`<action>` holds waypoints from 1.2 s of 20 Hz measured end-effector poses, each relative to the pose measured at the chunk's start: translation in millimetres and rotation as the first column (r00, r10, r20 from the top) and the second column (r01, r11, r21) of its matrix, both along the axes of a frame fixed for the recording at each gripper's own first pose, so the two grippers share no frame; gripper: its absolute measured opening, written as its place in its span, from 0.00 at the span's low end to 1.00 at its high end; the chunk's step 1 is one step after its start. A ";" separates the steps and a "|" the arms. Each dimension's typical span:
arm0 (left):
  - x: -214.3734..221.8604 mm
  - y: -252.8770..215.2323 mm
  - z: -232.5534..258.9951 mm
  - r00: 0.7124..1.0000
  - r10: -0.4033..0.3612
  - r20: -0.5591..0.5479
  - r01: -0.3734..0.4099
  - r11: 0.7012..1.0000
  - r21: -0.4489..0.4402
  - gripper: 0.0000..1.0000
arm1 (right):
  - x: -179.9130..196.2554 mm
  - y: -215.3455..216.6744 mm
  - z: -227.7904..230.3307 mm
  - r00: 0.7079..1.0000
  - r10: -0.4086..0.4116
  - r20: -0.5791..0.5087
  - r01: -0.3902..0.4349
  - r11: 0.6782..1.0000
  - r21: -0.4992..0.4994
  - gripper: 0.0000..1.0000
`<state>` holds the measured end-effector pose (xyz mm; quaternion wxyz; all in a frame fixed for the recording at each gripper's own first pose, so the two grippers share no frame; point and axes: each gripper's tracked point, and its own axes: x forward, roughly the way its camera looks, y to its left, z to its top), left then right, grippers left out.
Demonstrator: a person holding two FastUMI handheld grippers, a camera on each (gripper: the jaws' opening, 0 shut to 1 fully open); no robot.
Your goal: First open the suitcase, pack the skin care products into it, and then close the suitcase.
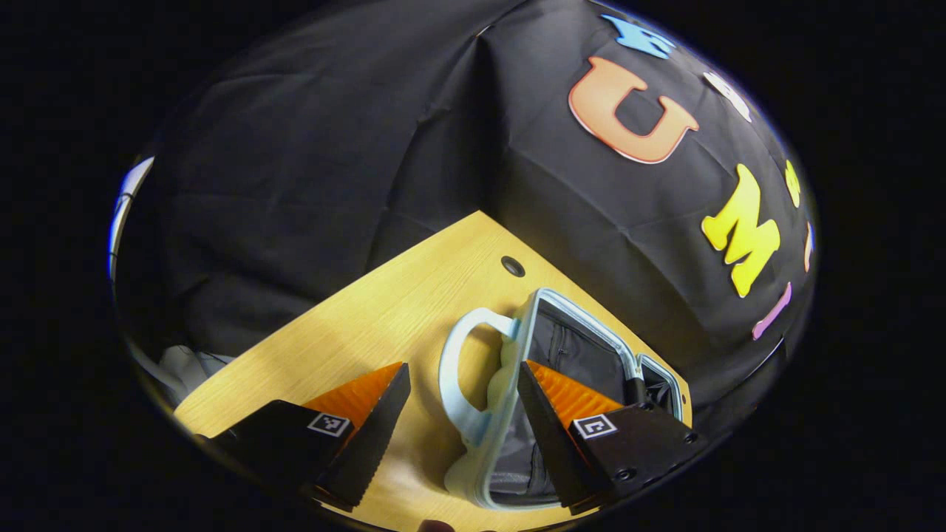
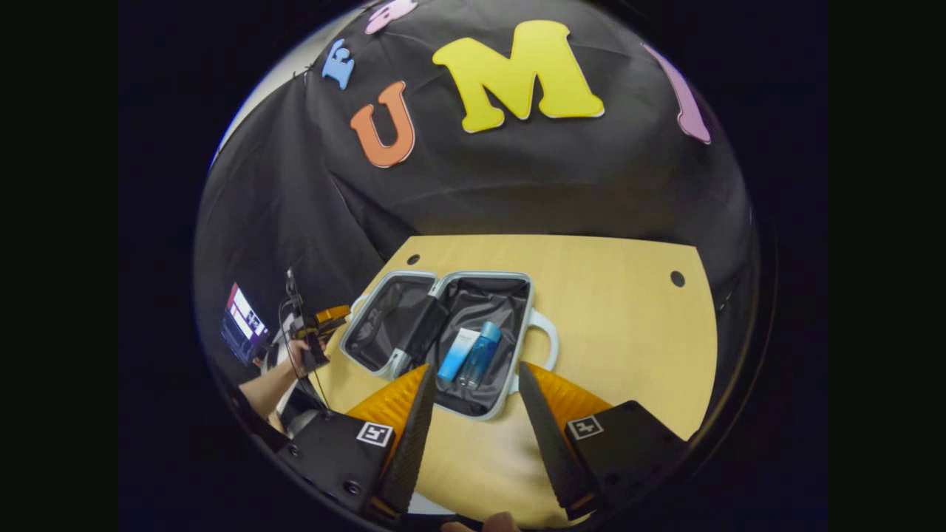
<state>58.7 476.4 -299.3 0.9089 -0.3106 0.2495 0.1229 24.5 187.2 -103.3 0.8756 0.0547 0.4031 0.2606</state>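
The pale blue suitcase [image 2: 517, 369] lies open flat on the wooden table, both halves showing grey lining. In its right half, in the right gripper view, lie a blue box [image 2: 458, 353] and a blue bottle [image 2: 482, 356] side by side. A dark item [image 2: 425, 329] rests along the hinge. My right gripper [image 2: 473, 436] hovers open just in front of the case's near rim, holding nothing. In the left gripper view, my left gripper [image 1: 462, 436] is open with the suitcase [image 1: 517, 347] handle [image 1: 452, 369] between its fingers, untouched. The left gripper [image 2: 318, 325], held by a hand, sits at the case's left side.
The wooden table [image 2: 621, 325] has small round holes near its far corners [image 2: 677, 278]. Bare table stretches to the right of the suitcase. A lit screen [image 2: 242, 321] stands at the far left beyond the person's arm [image 2: 270, 384]. Black cloth walls the booth.
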 end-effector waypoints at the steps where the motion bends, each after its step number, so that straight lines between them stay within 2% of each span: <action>1: 3.2 2.7 -9.2 1.000 0.009 -0.019 -0.009 1.000 -0.011 0.93 | -2.0 -5.3 5.2 1.000 -0.001 0.017 0.001 1.000 -0.008 0.68; 3: 7.9 7.5 -27.7 0.997 0.020 -0.076 -0.020 1.000 -0.001 0.87 | -2.2 -10.8 7.1 1.000 -0.020 0.015 0.020 1.000 -0.011 0.68; 4: 9.9 8.7 -33.4 0.995 0.024 -0.098 -0.024 1.000 0.007 0.76 | -0.8 -11.2 6.3 0.999 -0.033 0.006 0.033 0.999 -0.004 0.68; 7: 15.2 4.1 -36.5 0.992 0.010 -0.122 -0.010 1.000 -0.005 0.61 | 4.8 -14.9 1.1 0.997 -0.073 -0.010 0.073 0.997 0.014 0.68; 8: 18.3 2.1 -37.9 0.993 0.004 -0.122 -0.005 1.000 -0.012 0.51 | 4.7 -15.5 -0.1 0.997 -0.080 -0.016 0.080 0.997 0.016 0.68; 10: 22.3 2.7 -37.4 0.991 0.009 -0.135 -0.010 1.000 -0.010 0.23 | 4.9 -19.8 4.5 0.997 -0.083 0.007 0.083 0.997 0.008 0.68; 11: 23.5 2.7 -35.0 0.990 0.010 -0.140 -0.011 1.000 -0.004 0.31 | 4.6 -19.2 6.9 0.996 -0.078 0.033 0.078 0.997 0.004 0.68; 12: 25.0 2.6 -29.6 0.990 0.005 -0.138 -0.004 1.000 0.007 0.18 | 4.6 -18.9 11.5 0.995 -0.071 0.063 0.071 0.997 0.001 0.68; 14: 26.6 -1.0 -14.4 0.991 -0.023 -0.133 0.034 0.996 0.080 0.12 | 2.3 -19.8 22.5 0.989 -0.064 0.132 0.066 0.998 -0.009 0.68; 18: 29.1 -10.7 63.1 0.997 -0.028 -0.077 0.048 0.963 0.267 0.06 | -6.9 -27.9 49.1 0.972 -0.076 0.220 0.074 0.997 0.017 0.68; 19: 30.3 -20.2 87.6 0.998 -0.038 -0.048 0.051 0.955 0.293 0.13 | -8.9 -33.9 53.1 0.968 -0.085 0.237 0.082 0.996 0.026 0.68; 20: 31.2 -32.7 111.7 0.998 -0.052 -0.020 0.055 0.944 0.324 0.05 | -9.6 -40.3 57.0 0.963 -0.098 0.252 0.092 0.995 0.036 0.68; 22: 29.3 -62.1 158.9 0.996 -0.085 0.025 0.069 0.917 0.392 0.05 | -9.4 -59.1 64.1 0.949 -0.136 0.284 0.127 0.991 0.052 0.68; 24: 29.0 -101.3 194.2 0.989 -0.137 0.053 0.094 0.871 0.482 0.05 | -10.0 -82.4 71.3 0.927 -0.182 0.329 0.172 0.983 0.059 0.68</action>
